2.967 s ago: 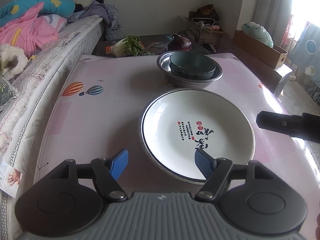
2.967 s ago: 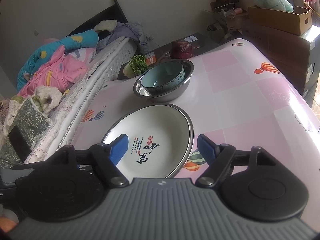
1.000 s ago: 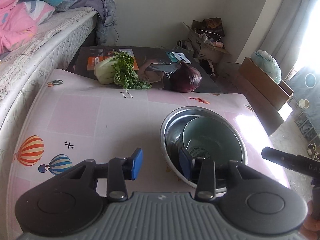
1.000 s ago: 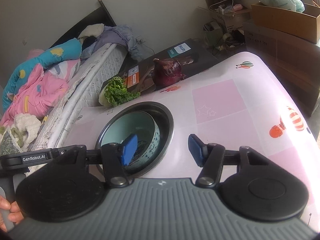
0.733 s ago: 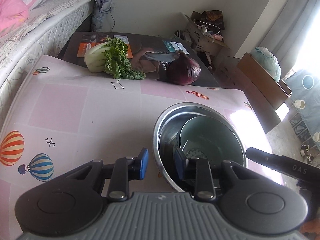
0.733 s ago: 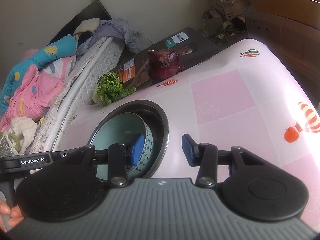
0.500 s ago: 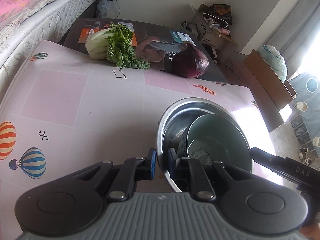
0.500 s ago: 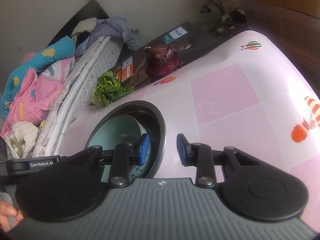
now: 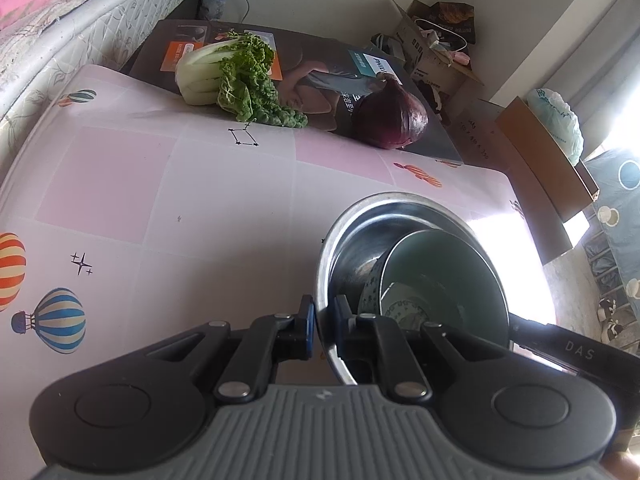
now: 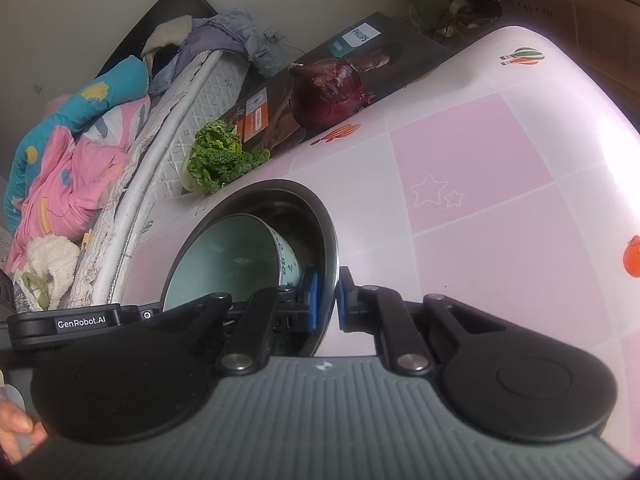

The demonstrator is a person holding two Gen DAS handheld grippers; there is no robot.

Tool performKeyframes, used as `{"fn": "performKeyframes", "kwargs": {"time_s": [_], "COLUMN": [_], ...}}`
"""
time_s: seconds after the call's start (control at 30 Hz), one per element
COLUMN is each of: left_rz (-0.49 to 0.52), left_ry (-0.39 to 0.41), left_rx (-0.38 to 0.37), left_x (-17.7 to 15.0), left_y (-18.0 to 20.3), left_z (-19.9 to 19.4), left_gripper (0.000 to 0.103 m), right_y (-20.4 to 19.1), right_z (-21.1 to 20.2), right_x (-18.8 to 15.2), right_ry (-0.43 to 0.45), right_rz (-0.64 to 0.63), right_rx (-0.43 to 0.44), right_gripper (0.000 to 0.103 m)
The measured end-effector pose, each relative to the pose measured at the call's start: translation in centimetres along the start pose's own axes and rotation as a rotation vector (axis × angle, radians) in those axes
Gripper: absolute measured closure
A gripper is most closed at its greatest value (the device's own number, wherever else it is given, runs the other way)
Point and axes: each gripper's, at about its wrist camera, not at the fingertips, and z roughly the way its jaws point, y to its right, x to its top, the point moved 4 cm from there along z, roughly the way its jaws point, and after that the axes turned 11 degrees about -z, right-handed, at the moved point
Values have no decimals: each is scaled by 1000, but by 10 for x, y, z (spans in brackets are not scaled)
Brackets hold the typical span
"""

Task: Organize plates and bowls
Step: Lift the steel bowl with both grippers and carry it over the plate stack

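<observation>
A steel bowl (image 9: 360,224) stands on the pink table with a pale green ceramic bowl (image 9: 440,276) nested inside it. My left gripper (image 9: 323,320) is shut on the steel bowl's left rim, one pad inside and one outside. In the right wrist view my right gripper (image 10: 326,296) is shut on the steel bowl's (image 10: 280,196) right rim, and the green bowl (image 10: 224,256) leans inside. The plate is out of view.
A leafy cabbage (image 9: 236,76) and a red cabbage (image 9: 390,120) lie on a dark box at the table's far edge. A bed (image 10: 80,160) with bedding runs along the left. Cardboard boxes (image 9: 544,160) stand at the right.
Both grippers moved from the plate to the steel bowl. Over the last second both sets of jaws closed onto its rim from opposite sides.
</observation>
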Motion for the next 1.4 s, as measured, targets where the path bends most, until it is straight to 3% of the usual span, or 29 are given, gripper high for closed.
{"fn": "performKeyframes", "kwargs": {"time_s": [1.4], "left_rz": [-15], "left_ry": [-4], "left_rx": [5], "left_x": [-2], "left_y": [-1], "left_z": [15], "left_gripper": [93], "right_y": [5], "right_z": [9], "right_x": [-2], "right_ry": [-15], "right_rz": [63], "right_rx": [15], "right_gripper": [94]}}
